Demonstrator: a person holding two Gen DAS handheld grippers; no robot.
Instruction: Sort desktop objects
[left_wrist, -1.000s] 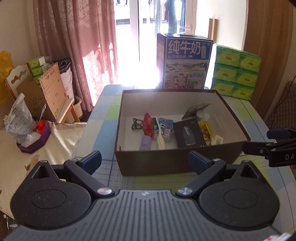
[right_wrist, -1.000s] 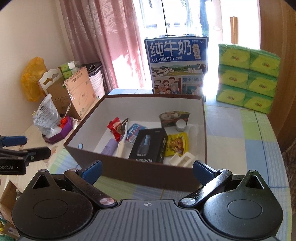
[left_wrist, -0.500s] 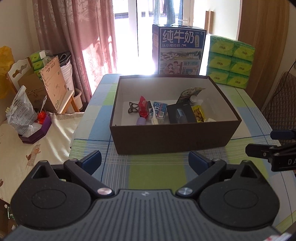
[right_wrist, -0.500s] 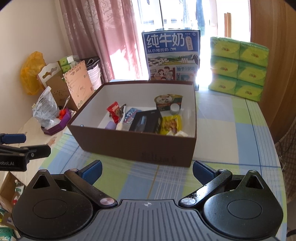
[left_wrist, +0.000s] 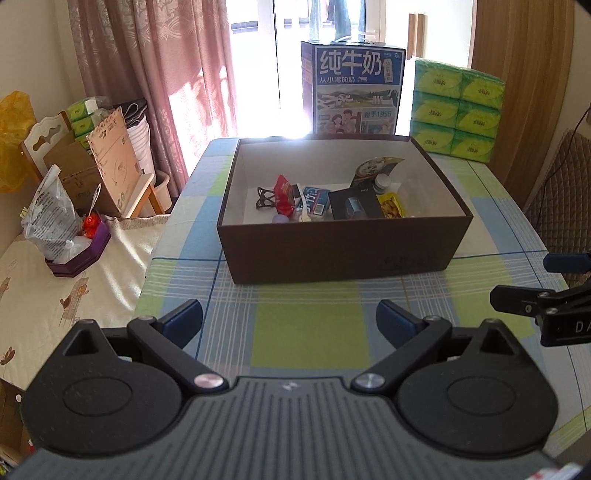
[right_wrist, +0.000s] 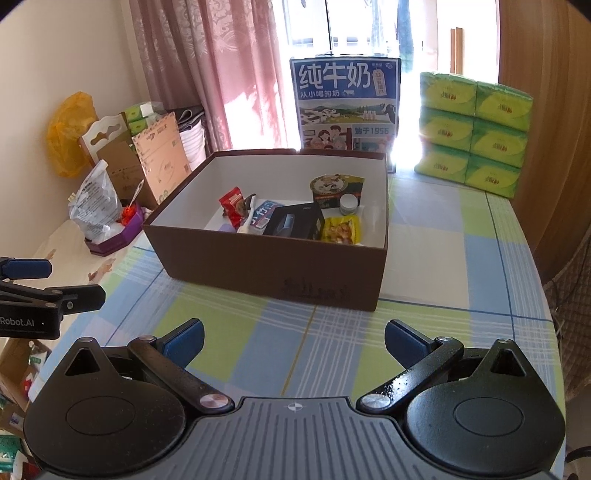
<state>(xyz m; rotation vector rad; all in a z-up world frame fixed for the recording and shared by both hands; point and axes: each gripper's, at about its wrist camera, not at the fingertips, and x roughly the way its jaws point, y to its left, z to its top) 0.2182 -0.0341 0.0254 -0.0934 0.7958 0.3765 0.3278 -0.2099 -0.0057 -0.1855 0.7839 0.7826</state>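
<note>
A brown cardboard box (left_wrist: 343, 251) (right_wrist: 273, 266) stands on the checked tablecloth. Inside lie several small items: a red snack packet (left_wrist: 283, 194) (right_wrist: 232, 206), a black box (left_wrist: 354, 204) (right_wrist: 295, 221), a yellow snack bag (left_wrist: 392, 206) (right_wrist: 340, 229), a blue packet (left_wrist: 316, 199), a round-lidded cup (right_wrist: 330, 186) and a white jar (right_wrist: 349, 203). My left gripper (left_wrist: 290, 320) is open and empty, well in front of the box. My right gripper (right_wrist: 293, 338) is open and empty, also in front of it.
A blue milk carton (left_wrist: 352, 92) (right_wrist: 345, 103) and stacked green tissue packs (left_wrist: 458, 110) (right_wrist: 476, 133) stand behind the box. A side table at the left holds a purple tray (left_wrist: 79, 251) with a plastic bag. Cardboard pieces (left_wrist: 110, 162) lean by the curtain.
Both grippers have pulled back from the box, which now looks smaller and farther away. Both stay open and empty.
</note>
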